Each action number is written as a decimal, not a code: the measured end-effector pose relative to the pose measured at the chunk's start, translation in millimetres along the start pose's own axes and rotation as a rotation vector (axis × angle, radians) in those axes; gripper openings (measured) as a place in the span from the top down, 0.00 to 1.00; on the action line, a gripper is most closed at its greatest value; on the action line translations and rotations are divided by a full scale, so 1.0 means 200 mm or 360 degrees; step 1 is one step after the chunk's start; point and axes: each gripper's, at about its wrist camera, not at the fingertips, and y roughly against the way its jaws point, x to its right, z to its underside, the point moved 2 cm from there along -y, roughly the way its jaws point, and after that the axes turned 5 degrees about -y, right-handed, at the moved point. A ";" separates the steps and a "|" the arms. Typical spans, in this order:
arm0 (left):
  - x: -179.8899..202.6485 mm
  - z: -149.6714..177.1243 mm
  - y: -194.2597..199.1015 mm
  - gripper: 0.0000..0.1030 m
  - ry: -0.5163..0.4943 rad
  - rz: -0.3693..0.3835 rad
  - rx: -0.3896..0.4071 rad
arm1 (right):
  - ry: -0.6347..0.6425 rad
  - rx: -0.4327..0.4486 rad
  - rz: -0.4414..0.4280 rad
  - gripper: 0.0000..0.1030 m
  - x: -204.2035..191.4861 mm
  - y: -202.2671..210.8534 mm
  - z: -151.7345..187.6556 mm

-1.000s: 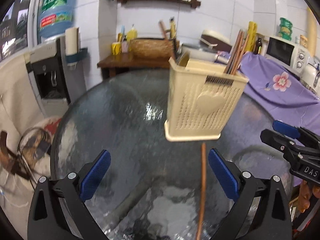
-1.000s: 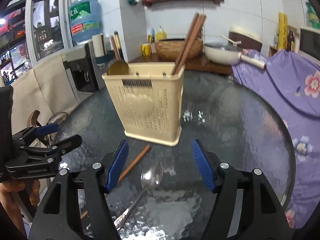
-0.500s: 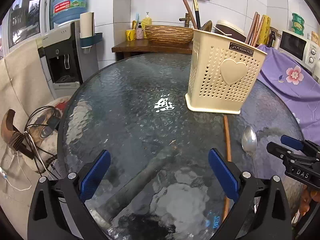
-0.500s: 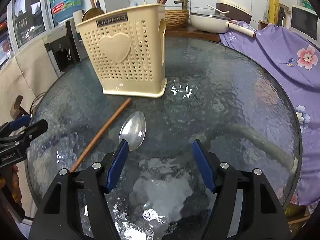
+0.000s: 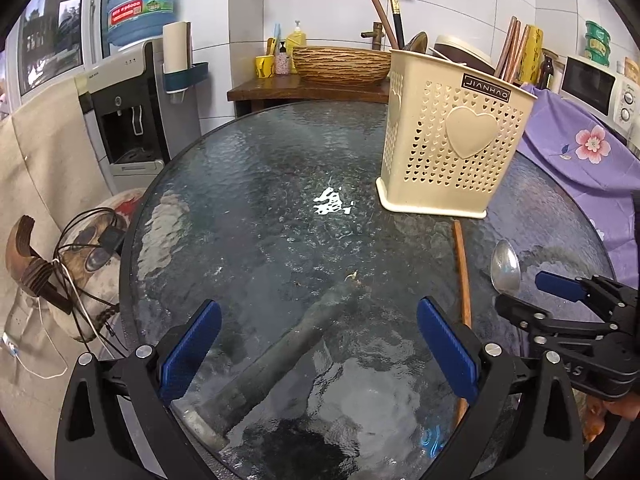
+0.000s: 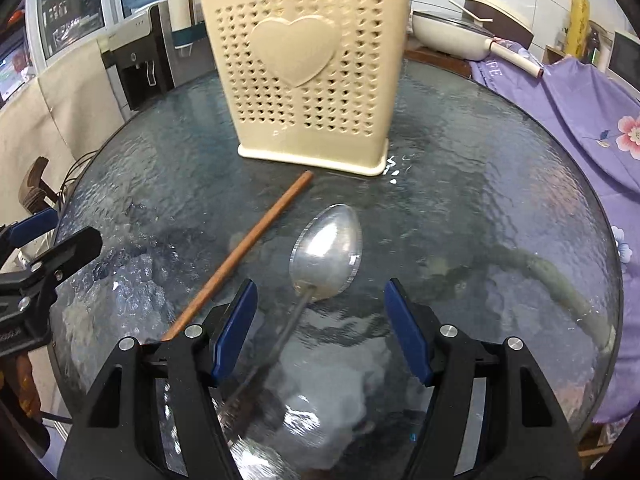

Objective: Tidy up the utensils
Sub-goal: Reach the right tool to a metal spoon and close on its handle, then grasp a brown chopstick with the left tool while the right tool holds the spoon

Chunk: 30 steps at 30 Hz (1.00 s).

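A cream perforated utensil holder (image 6: 312,80) (image 5: 452,140) with a heart on its side stands on the round glass table (image 6: 480,200) (image 5: 260,220); chopsticks and a spoon stick out of it. In front of it lie a metal spoon (image 6: 326,248) (image 5: 505,270) and a brown chopstick (image 6: 248,244) (image 5: 462,268). My right gripper (image 6: 320,324) is open and low over the spoon, whose handle runs between the blue pads untouched. My left gripper (image 5: 318,350) is open over bare glass, with the chopstick just beyond its right finger. Each gripper shows in the other's view.
A water dispenser (image 5: 128,112) stands left of the table. Behind are a wooden counter with a woven basket (image 5: 340,64) and a pan (image 6: 452,36). Purple flowered cloth (image 6: 580,112) covers furniture at the right. Cables (image 5: 84,248) lie on the floor at the left.
Both grippers have come down and tilted toward the table. The right one has closed in on the spoon, which now lies between its fingers. Neither has taken hold of anything.
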 end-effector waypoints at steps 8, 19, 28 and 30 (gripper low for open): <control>-0.03 0.00 0.01 0.07 0.0027 -0.0016 0.0000 | -0.0027 -0.0005 0.0044 0.50 -0.07 -0.06 -0.06; 0.07 -0.02 -0.03 0.07 -0.0038 0.0089 -0.0031 | -0.0002 -0.0007 -0.0039 0.65 -0.03 -0.05 -0.07; 0.26 -0.10 -0.12 0.13 -0.0091 0.0387 -0.0112 | -0.0118 0.0085 -0.0013 0.65 0.27 0.10 -0.06; 0.33 -0.14 -0.16 0.20 -0.0144 0.0420 -0.0138 | -0.0135 0.0093 -0.0006 0.65 0.32 0.12 -0.06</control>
